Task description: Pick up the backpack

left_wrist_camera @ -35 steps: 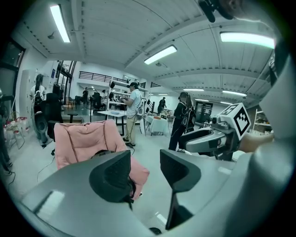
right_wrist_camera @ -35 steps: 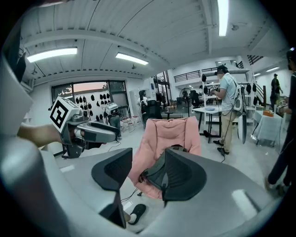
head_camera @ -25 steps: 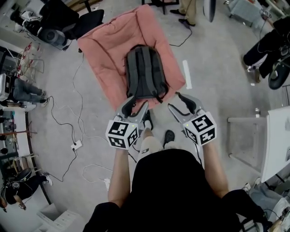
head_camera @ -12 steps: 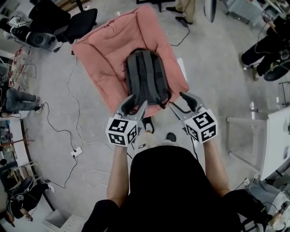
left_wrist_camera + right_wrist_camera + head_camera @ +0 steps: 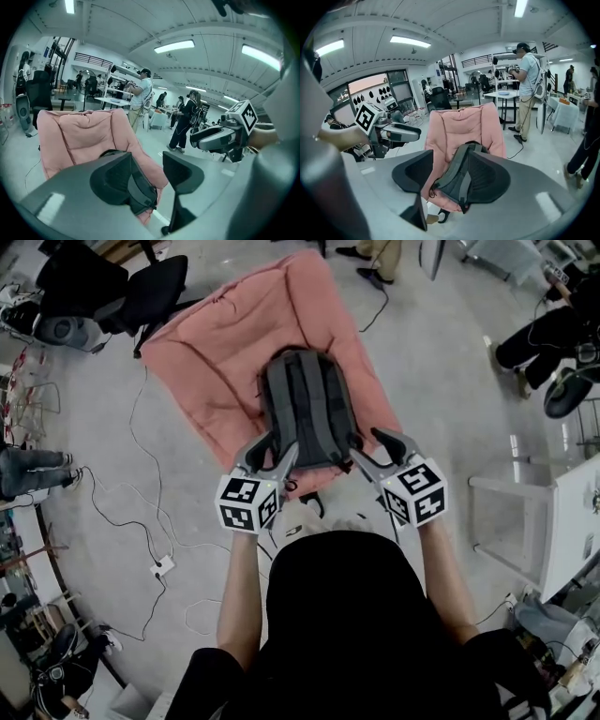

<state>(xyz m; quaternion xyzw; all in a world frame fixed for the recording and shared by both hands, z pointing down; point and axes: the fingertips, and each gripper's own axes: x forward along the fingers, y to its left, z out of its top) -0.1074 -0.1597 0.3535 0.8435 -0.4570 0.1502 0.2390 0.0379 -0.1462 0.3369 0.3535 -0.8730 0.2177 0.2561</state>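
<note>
A grey backpack (image 5: pixel 305 409) lies straps-up on a pink padded lounger (image 5: pixel 220 343) on the floor. My left gripper (image 5: pixel 274 452) hovers at the bag's near left corner, jaws open with nothing held. My right gripper (image 5: pixel 373 448) hovers open at the near right corner. In the left gripper view the backpack (image 5: pixel 140 191) shows between the open jaws of the left gripper (image 5: pixel 157 176), with the right gripper (image 5: pixel 218 137) off to the side. In the right gripper view the backpack (image 5: pixel 461 161) and its shoulder straps lie beyond the open right gripper (image 5: pixel 450 177); the left gripper (image 5: pixel 401 132) is at the left.
A black office chair (image 5: pixel 150 287) stands beyond the lounger's far left corner. Cables and a power strip (image 5: pixel 161 567) trail over the floor at the left. A white table (image 5: pixel 572 512) is at the right. Several people (image 5: pixel 527 84) stand around the room.
Both grippers have moved forward and slightly down toward the backpack, from short of the lounger's near edge to either side of the bag's near end. The jaws remain open.
</note>
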